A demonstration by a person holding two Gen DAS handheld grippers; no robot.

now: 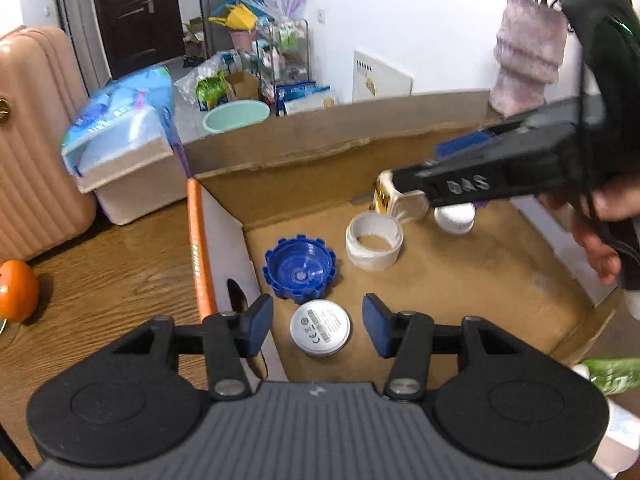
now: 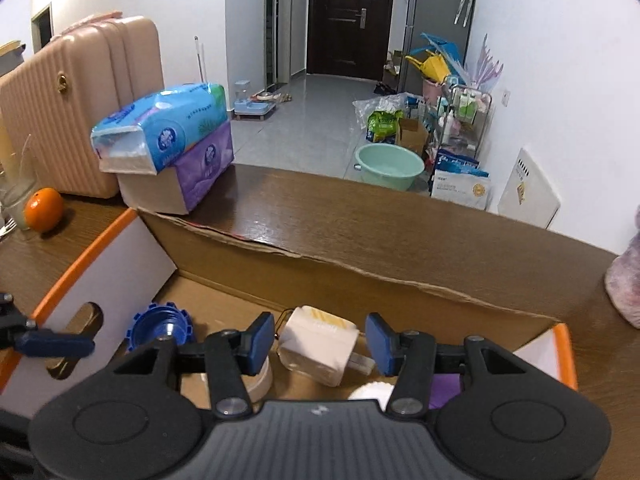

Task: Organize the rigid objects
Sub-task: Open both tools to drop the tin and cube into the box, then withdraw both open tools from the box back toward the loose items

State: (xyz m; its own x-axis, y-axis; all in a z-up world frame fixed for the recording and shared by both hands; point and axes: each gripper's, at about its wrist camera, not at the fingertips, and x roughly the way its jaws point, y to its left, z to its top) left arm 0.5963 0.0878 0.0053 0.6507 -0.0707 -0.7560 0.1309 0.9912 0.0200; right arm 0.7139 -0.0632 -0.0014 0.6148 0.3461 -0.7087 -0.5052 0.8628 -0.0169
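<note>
An open cardboard box (image 1: 460,280) holds a blue ridged cap (image 1: 299,268), a white tape roll (image 1: 374,241), a silver round tin (image 1: 320,327), a white brush head (image 1: 455,218) and a white-gold plug block (image 1: 400,200). My left gripper (image 1: 318,326) is open over the box, its pads either side of the silver tin, apart from it. My right gripper (image 2: 320,342) is open, and the plug block (image 2: 318,344) lies between its pads with gaps on both sides. The right gripper also shows in the left wrist view (image 1: 404,184), above the plug block.
The box has a white, orange-edged side wall (image 1: 208,240) and stands on a wooden table (image 1: 100,280). An orange (image 1: 16,290), tissue packs (image 1: 120,136) and a pink suitcase (image 1: 36,128) stand to the left. A purple vase (image 1: 528,56) stands behind the box.
</note>
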